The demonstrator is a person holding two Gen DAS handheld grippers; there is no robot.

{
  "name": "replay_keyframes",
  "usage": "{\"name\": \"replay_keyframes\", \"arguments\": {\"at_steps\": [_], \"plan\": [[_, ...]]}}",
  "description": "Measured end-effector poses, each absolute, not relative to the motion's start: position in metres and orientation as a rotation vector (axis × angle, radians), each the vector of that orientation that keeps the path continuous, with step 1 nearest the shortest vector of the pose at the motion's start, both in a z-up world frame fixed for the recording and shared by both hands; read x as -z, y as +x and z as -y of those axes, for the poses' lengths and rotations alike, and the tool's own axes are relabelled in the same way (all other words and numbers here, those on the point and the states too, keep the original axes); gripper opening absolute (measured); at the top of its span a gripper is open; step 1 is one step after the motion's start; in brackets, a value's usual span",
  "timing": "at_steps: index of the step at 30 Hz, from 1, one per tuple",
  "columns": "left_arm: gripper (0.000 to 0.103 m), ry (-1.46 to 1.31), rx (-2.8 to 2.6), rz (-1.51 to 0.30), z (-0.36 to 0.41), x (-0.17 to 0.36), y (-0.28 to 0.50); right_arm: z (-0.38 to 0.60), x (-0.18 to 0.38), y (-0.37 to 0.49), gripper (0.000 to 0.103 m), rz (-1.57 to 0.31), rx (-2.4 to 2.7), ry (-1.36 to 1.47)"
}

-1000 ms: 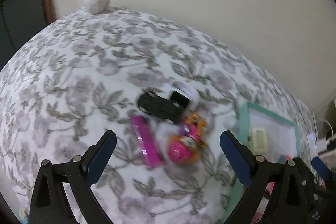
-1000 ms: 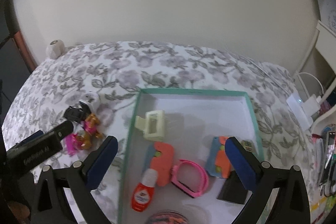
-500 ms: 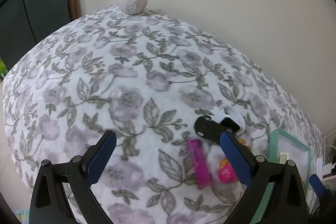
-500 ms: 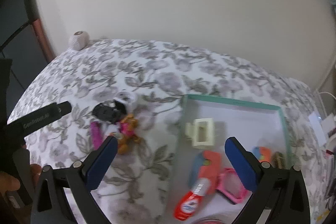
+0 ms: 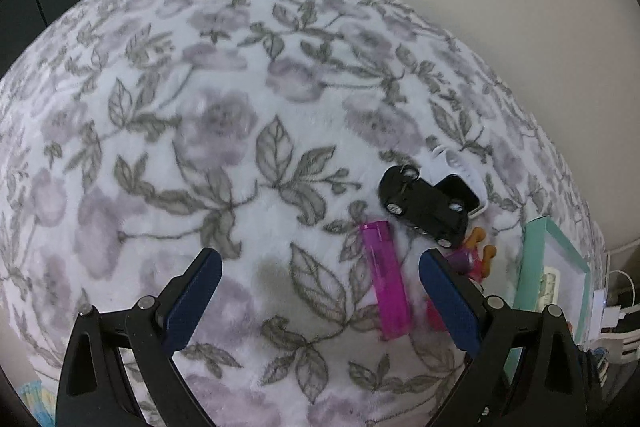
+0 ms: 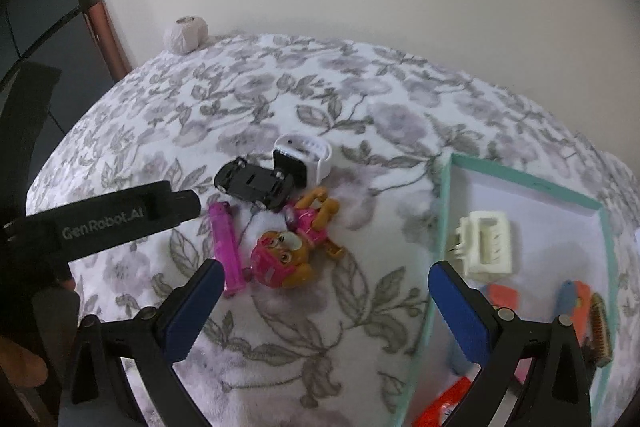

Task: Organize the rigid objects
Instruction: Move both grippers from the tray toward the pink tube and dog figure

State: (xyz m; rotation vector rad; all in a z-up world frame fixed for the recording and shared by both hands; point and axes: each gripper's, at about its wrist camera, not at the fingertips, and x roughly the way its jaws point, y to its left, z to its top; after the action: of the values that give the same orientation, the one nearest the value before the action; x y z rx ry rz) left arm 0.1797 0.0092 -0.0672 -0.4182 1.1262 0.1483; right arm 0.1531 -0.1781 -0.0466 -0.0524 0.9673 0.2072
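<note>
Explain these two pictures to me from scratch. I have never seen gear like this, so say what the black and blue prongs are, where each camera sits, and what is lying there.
A person holds two hand tools, each with a fisheye camera looking along its blue-padded fingers. The left gripper and right gripper are both open and hold nothing. On the floral blanket lie a pink lighter, a black toy car on its roof, a white smartwatch and a pink puppy figure. To the right, a teal-rimmed tray holds a cream hair clip and other small items.

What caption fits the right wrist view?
Open right gripper above a pup figure, magenta lighter, upturned black toy car and white smartwatch beside the teal-rimmed tray.
</note>
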Motion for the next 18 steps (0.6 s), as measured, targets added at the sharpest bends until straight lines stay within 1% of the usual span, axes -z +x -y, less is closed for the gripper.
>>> {"name": "replay_keyframes", "arguments": {"at_steps": [6, 11, 12, 15, 18], "plan": [[0.098, -0.45, -0.136, -1.158, -0.009, 0.082, 0.184, 0.172, 0.063, 0.161, 0.103, -0.979, -0.194, -0.091], [0.096, -0.406, -0.111, -1.161, 0.003, 0.084, 0.187, 0.172, 0.069, 0.168, 0.102, -0.983, -0.193, -0.082], [0.095, -0.399, -0.107, -1.161, 0.005, 0.083, 0.188, 0.173, 0.071, 0.17, 0.1, -0.985, -0.197, -0.07], [0.08, -0.368, -0.087, -1.167, 0.013, 0.082, 0.189, 0.171, 0.074, 0.173, 0.094, -0.993, -0.199, -0.06], [0.078, -0.351, -0.08, -1.177, 0.016, 0.084, 0.189, 0.168, 0.075, 0.173, 0.089, -0.998, -0.218, -0.043]]}}
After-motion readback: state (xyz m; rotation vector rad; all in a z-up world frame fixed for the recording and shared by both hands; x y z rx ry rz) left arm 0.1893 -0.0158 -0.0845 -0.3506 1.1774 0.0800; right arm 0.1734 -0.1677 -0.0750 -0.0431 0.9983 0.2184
